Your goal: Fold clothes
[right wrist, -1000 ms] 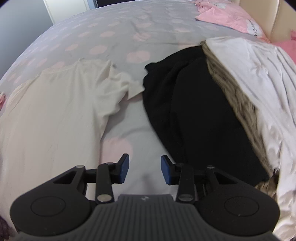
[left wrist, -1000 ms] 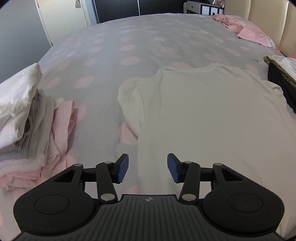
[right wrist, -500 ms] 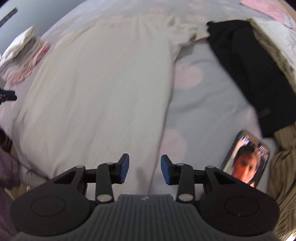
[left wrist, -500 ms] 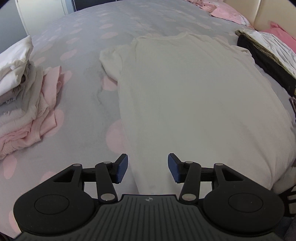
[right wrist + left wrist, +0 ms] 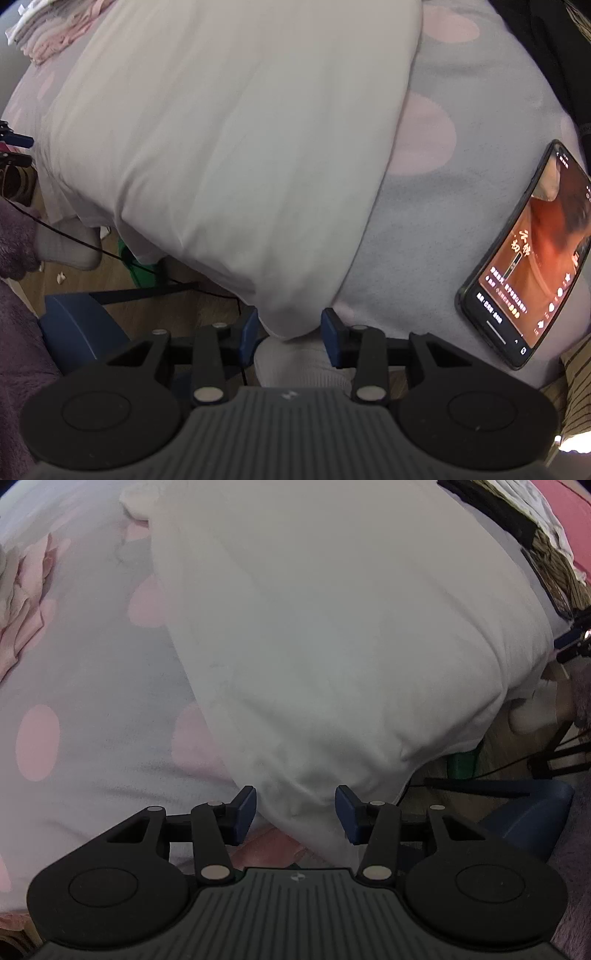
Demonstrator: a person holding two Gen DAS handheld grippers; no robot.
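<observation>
A white T-shirt (image 5: 332,627) lies flat on the grey bedspread with pink dots (image 5: 92,701), its hem hanging over the bed's near edge. My left gripper (image 5: 295,814) is open, its blue pads on either side of the hem's left corner. In the right wrist view the same T-shirt (image 5: 229,129) fills the left half. My right gripper (image 5: 288,330) is open, its pads on either side of the hem's right corner. Neither is closed on the cloth.
A phone (image 5: 528,251) with a lit screen lies on the bedspread (image 5: 461,184) to the right. Folded pink and white clothes (image 5: 22,590) are stacked at the left. Dark and striped clothes (image 5: 517,520) lie at the right. A blue chair (image 5: 81,325), cables and wood floor are below the bed edge.
Both grippers have pulled back and down from over the shirt's body to its hem at the bed's near edge. Both stay open.
</observation>
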